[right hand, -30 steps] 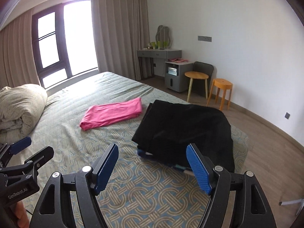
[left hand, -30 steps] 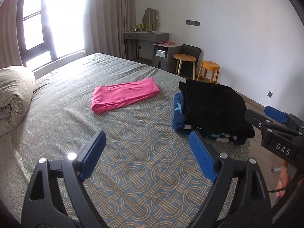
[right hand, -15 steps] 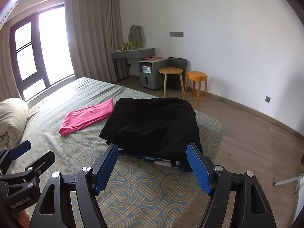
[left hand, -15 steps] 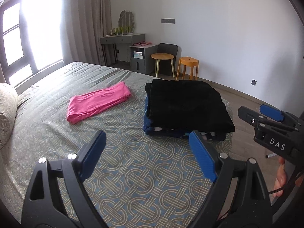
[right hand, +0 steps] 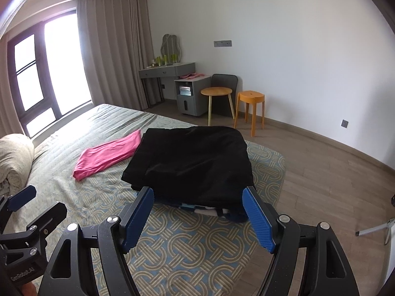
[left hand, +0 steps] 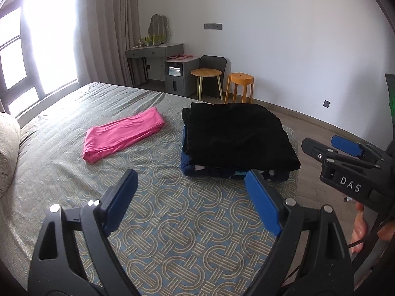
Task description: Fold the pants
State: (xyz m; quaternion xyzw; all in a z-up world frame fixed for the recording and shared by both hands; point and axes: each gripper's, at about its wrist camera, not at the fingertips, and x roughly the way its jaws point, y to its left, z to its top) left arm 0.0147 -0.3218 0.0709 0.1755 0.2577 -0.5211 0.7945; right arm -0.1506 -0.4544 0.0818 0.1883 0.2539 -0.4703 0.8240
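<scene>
While both grippers are hovering over the patterned bedspread point(left hand: 172, 234), two lots of folded clothing are lying on it: one pair of pink pants point(left hand: 122, 133), folded flat and sitting alone toward the window side, and one stack point(right hand: 195, 162) near the bed's corner, topped by a black garment with a dark blue patterned piece showing beneath (how many pieces are in that stack I cannot tell). The left gripper point(left hand: 191, 197) is holding its two blue-padded fingers point(left hand: 121, 199) spread wide with nothing between them. The right gripper point(right hand: 198, 218) is likewise keeping its two fingers point(right hand: 256, 222) apart and empty, pointing at the stack's near edge. Two stools, one round wooden point(right hand: 217, 91) and one orange point(right hand: 250, 97), are standing by the wall.
</scene>
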